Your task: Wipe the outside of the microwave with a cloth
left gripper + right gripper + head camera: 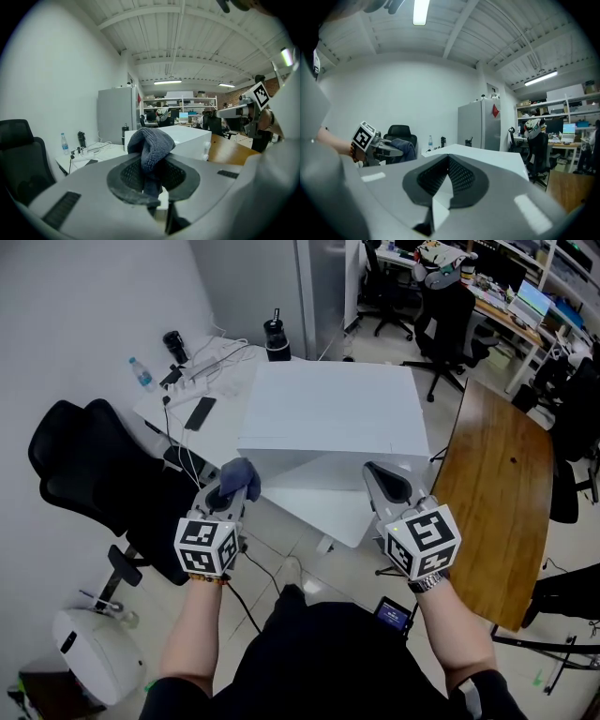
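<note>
Left gripper view: the left gripper (151, 163) is clamped on the cloth (151, 143), a blue-grey knitted piece bunched into a lump that stands above the pads. Right gripper view: the right gripper (449, 164) has its jaws closed tip to tip, with nothing between them. Head view: both grippers sit at lower centre. The microwave (328, 413), a plain white box, fills the frame centre on a white table (230, 427). The cloth lies at its lower left corner, and contact cannot be confirmed.
</note>
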A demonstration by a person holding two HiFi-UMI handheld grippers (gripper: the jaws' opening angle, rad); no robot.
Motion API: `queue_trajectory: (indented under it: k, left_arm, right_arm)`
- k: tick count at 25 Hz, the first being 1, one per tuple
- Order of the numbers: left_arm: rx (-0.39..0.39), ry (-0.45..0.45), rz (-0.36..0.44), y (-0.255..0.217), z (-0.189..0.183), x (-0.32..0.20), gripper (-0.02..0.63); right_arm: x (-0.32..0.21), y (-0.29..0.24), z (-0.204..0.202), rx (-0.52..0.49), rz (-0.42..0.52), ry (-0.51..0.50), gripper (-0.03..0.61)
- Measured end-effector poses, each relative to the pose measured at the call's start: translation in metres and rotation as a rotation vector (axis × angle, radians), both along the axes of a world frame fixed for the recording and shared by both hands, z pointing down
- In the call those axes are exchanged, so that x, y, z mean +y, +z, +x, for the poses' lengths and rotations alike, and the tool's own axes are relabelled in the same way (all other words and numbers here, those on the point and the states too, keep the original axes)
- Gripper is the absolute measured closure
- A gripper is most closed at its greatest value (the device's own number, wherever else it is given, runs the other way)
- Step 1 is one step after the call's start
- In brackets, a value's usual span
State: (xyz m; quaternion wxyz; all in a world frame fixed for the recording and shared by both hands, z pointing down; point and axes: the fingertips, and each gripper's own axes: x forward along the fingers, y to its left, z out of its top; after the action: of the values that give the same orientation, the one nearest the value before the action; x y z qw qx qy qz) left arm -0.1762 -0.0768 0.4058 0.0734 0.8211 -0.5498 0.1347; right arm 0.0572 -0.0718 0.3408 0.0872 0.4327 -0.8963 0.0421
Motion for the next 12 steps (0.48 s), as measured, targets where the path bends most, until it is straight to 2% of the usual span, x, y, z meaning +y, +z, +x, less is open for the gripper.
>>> queue_trajectory:
  k: [12]
  left_arm:
    - [0.049, 0.198, 0.012, -0.022, 0.111, 0.072, 0.557]
  right_arm:
    - [0.065, 0.012, 0.025, -0.017, -0.020, -0.008, 0.577]
